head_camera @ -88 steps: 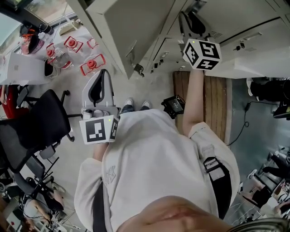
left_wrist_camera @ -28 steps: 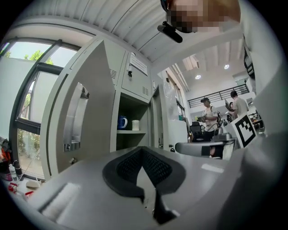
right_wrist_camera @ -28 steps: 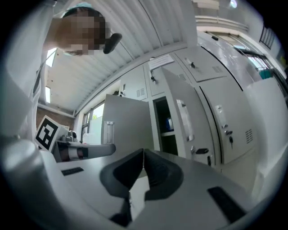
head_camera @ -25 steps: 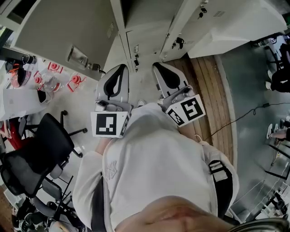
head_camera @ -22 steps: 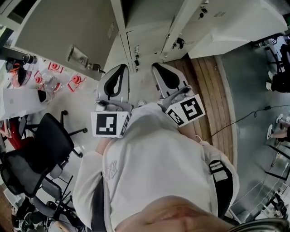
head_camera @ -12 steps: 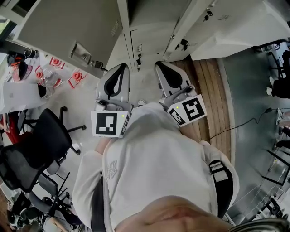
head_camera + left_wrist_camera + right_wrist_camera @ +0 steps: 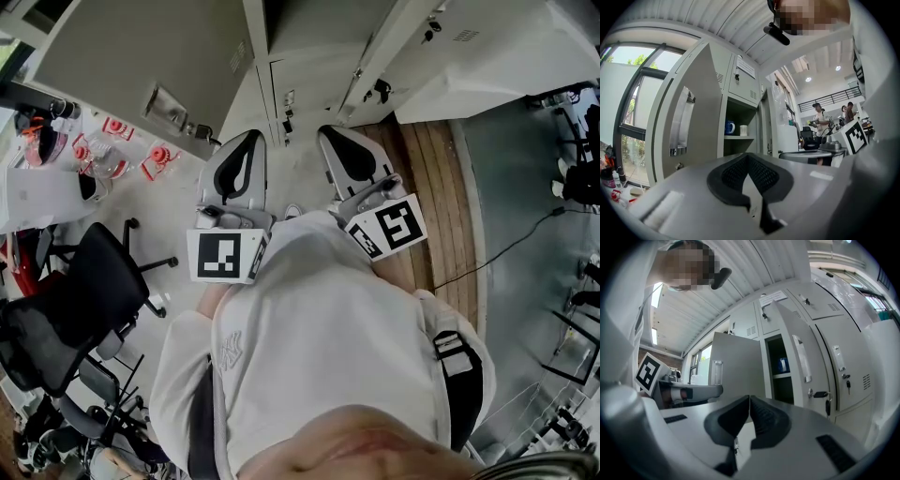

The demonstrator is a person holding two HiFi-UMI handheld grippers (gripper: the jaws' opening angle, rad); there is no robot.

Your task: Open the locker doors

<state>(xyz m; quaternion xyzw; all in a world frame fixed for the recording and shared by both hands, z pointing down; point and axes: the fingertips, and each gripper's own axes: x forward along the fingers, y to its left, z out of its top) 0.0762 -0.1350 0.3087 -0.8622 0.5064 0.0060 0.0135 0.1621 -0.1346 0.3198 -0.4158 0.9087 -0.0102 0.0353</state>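
Note:
Grey metal lockers [image 7: 309, 56] stand in front of me. One wide door [image 7: 122, 66] is swung open to the left and another [image 7: 487, 66] to the right. In the left gripper view the open compartment [image 7: 738, 126] holds a blue mug [image 7: 730, 127] and a white cup [image 7: 743, 130] on a shelf. My left gripper [image 7: 247, 137] and right gripper [image 7: 324, 132] are held side by side near my chest, short of the lockers and touching nothing. The pads [image 7: 747, 161] are pressed shut with nothing held, and so is the right gripper [image 7: 749, 401].
A closed locker door [image 7: 834, 366] at the right has a key [image 7: 828, 405] hanging in its lock. Black office chairs [image 7: 75, 300] stand at the left. A table [image 7: 37, 187] holds red and clear items [image 7: 112, 141]. A wooden platform [image 7: 431, 169] lies at the right, and people stand far off [image 7: 820, 119].
My right gripper, raised at the locker 3.5 s ago, has come down beside the left one near my chest. Over the last second both grippers have barely moved.

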